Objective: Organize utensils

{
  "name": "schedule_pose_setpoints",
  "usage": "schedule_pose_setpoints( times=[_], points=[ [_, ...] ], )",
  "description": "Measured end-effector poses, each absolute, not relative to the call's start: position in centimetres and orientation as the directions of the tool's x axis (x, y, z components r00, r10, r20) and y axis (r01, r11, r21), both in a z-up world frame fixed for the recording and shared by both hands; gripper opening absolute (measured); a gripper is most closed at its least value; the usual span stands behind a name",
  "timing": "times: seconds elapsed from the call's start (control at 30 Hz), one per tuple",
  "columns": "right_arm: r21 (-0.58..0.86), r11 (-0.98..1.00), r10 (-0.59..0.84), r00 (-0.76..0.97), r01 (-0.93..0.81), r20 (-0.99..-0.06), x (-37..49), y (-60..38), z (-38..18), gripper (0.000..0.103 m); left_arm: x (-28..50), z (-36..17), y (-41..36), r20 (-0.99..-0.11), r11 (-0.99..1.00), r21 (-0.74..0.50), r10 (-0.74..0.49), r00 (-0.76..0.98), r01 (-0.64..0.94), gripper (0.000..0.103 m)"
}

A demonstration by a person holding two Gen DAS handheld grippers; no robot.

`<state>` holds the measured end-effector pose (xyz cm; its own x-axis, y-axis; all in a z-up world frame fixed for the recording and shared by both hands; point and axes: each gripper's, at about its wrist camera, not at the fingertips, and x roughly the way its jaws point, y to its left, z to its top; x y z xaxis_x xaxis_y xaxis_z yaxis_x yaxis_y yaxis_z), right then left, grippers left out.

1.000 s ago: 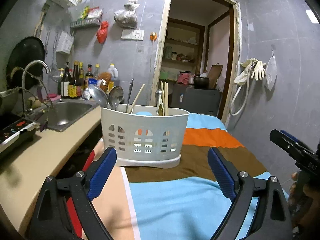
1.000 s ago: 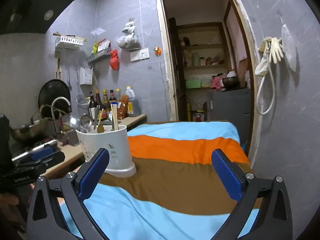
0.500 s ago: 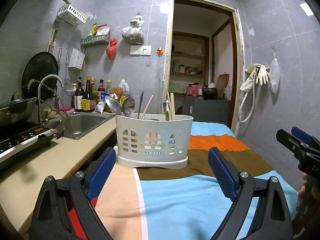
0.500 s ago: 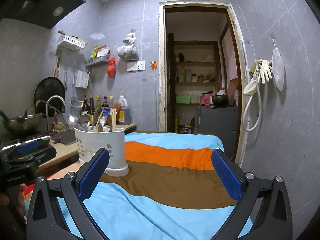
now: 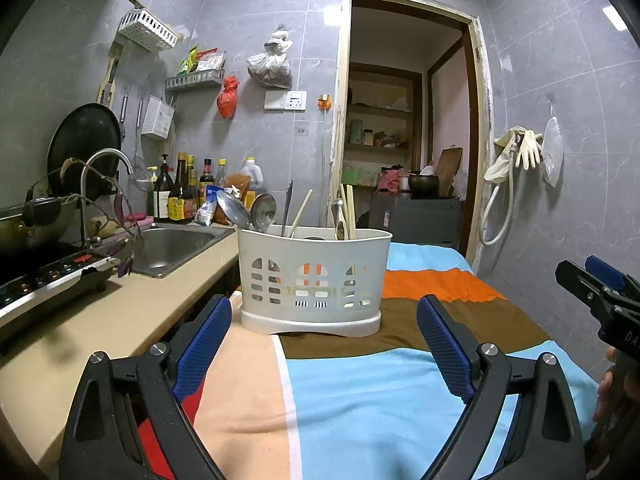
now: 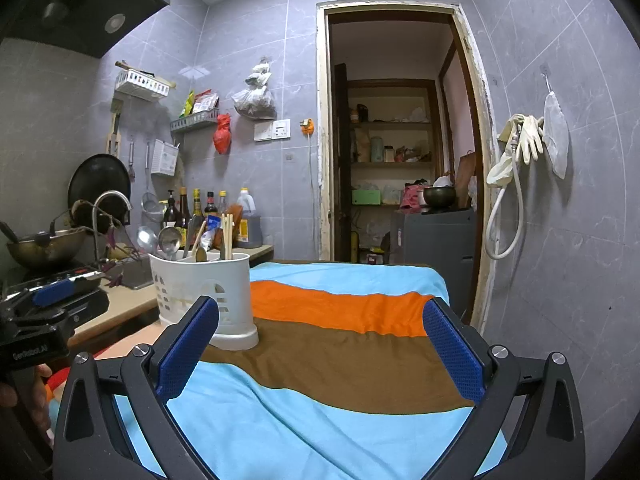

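A white slotted utensil caddy (image 5: 314, 280) stands on the striped cloth (image 5: 360, 400). It holds metal ladles (image 5: 250, 210), a dark handle, a wooden utensil, a spoon and chopsticks (image 5: 350, 210). My left gripper (image 5: 324, 344) is open and empty, just in front of the caddy. In the right wrist view the caddy (image 6: 204, 292) stands at the left, and my right gripper (image 6: 320, 344) is open and empty over the cloth (image 6: 340, 360), to the caddy's right. Each gripper shows at the edge of the other's view: right (image 5: 600, 292), left (image 6: 44, 312).
A beige counter (image 5: 100, 320) runs along the left with a sink (image 5: 168, 246), a tap (image 5: 104, 176), a cooktop (image 5: 44, 276) and bottles (image 5: 180, 196). A doorway (image 5: 404, 140) is behind. A tiled wall with a hose (image 5: 500, 208) and gloves is on the right.
Both grippers have tilted up and drawn back a little. The caddy sits lower in both views. Both grippers stay open and empty.
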<state>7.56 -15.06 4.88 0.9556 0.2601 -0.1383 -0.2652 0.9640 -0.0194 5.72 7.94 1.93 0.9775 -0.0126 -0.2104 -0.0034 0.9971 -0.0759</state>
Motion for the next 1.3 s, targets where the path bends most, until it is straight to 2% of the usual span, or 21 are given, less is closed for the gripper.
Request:
schedule_pose_setpoints(
  times=[1.3],
  points=[
    [-0.017, 0.964, 0.260, 0.956, -0.264, -0.139, 7.58, -15.03, 4.91, 0.103, 5.70, 1.89, 8.33, -0.213, 0.997, -0.075, -0.016, 0.977, 0.000, 0.091]
  ],
)
